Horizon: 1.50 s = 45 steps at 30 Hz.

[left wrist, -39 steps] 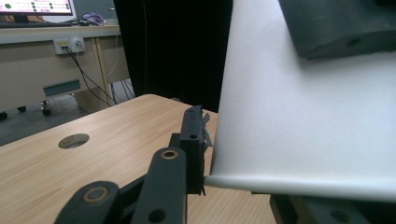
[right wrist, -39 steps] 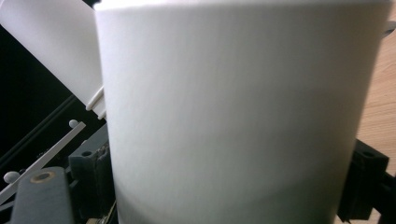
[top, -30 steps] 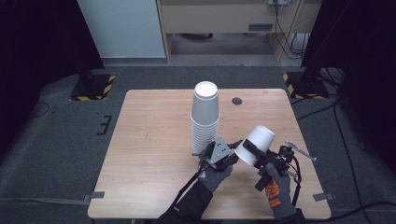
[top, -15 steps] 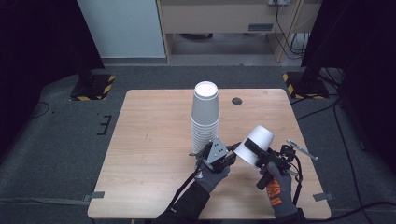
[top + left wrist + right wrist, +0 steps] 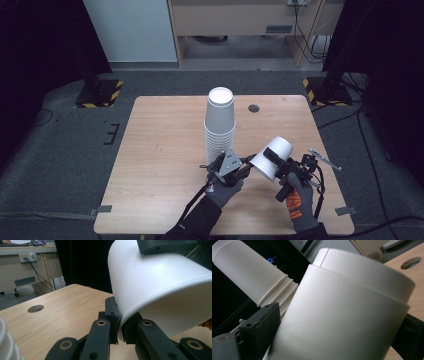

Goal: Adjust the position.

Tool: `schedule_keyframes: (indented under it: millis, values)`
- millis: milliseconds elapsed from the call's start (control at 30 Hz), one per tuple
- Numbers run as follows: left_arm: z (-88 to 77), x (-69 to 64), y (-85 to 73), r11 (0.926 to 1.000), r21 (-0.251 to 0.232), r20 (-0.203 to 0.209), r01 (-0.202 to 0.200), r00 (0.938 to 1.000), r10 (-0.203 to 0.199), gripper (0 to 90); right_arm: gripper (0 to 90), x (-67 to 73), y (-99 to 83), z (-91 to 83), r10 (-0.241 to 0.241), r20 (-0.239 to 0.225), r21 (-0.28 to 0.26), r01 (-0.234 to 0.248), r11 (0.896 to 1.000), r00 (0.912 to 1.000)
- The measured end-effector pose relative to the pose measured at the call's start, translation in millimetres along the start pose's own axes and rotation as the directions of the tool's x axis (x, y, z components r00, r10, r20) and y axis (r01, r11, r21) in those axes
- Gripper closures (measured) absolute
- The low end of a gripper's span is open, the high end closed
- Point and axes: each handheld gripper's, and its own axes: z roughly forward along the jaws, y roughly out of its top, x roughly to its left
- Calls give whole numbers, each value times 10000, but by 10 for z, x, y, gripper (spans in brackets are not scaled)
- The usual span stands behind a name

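A tall stack of white paper cups [image 5: 220,125] stands upside down in the middle of the table [image 5: 160,150]. Right of it a white cup [image 5: 280,146] hangs tilted above the table, base up and to the right. My right gripper [image 5: 272,161] is shut across its wall. In the right gripper view the cup [image 5: 342,315] sits between the jaws of the right gripper [image 5: 334,332] and has a stepped edge, as of two nested cups. My left gripper [image 5: 121,330] is shut on the rim of the cup [image 5: 160,290]; from above the left gripper [image 5: 247,167] is at the lower left edge.
A round dark hole [image 5: 254,108] lies in the tabletop behind the cups. The stack [image 5: 249,277] rises close to the left of the held cup. Bare wood spreads over the table's left half. Stands with yellow-black bases sit on the floor beyond both far corners.
The left gripper has shifted slightly at the cup's rim. The right hand and the tilted cup have stayed in place.
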Motion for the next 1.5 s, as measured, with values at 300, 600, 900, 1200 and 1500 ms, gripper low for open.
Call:
schedule_keyframes:
  millis: [300, 600, 900, 1200, 1500]
  values:
    - [-53, -12, -8, 9997, 247, 238, 50, 9997, -55, 848, 69, -74, 31, -24, -78, 288, -237, 84, 9997, 9996]
    - [-156, 9, 19, 9993, 378, 407, 71, 9991, -87, 858, 94, -138, 57, -51, -340, 817, -475, 379, 9982, 9961]
    - [-258, 21, 32, 9970, 774, 712, 46, 9974, -101, 860, 104, -219, 104, -86, -677, 1425, -607, 770, 9952, 9875]
    - [-419, 64, 43, 9955, 949, 777, 57, 9969, -131, 859, 120, -323, 146, -123, -1219, 2229, -602, 1384, 9885, 9672]
    - [-566, 126, 98, 9944, 1047, 792, 141, 9966, -225, 859, 110, -399, 149, -112, -2758, 3182, 298, 2813, 9592, 9070]
